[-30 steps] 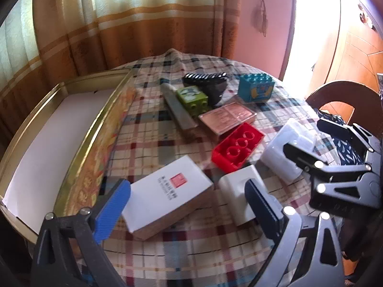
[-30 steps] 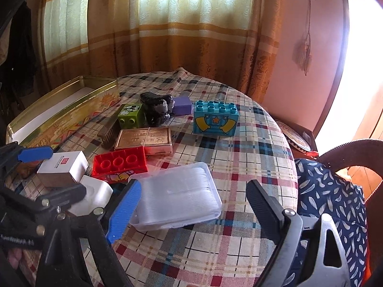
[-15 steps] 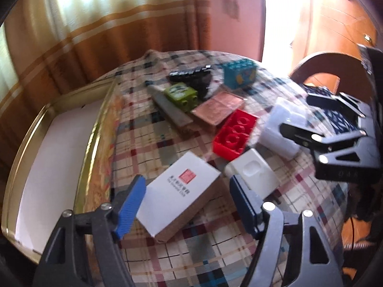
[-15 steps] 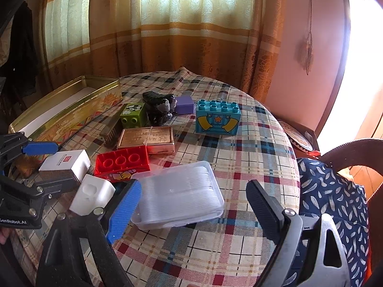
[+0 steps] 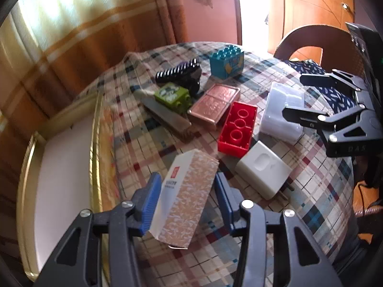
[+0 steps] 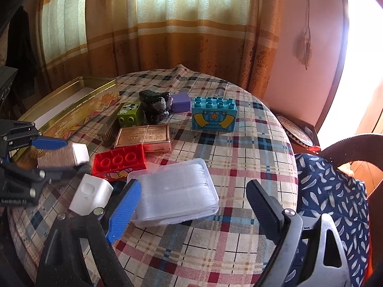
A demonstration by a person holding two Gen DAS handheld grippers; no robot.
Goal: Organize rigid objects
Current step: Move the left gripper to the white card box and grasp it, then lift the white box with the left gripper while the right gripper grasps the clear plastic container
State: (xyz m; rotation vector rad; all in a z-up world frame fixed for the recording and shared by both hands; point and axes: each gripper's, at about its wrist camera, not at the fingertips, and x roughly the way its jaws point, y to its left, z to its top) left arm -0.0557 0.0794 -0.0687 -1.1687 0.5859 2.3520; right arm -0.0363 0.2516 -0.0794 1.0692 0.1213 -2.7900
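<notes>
The left gripper (image 5: 185, 202) has just been closing its jaws and is now clamping the white box (image 5: 185, 196) between its blue pads. A second ago this box was lying flat on the tablecloth (image 6: 239, 148), label face up; it is now tipping onto its side, patterned face showing, one end lifting clear of the cloth — near the gold tin (image 5: 95, 157). The tin is sitting open at the table's left edge, its white floor bare and offering room.

The right gripper (image 6: 191, 208) is hovering with jaws standing wide, unchanged from earlier, over the clear plastic case (image 6: 174, 193); its pads are not touching the case.

Beside the box, the white adapter (image 5: 263, 171) and red brick (image 5: 238, 129) are lying close together, the adapter just beside the left gripper's right-hand finger. Behind them the copper tin (image 5: 214, 105), green block (image 5: 172, 96) and teal brick (image 5: 226, 62) are crowding the centre. Bare cloth is showing along the near and right edges.
</notes>
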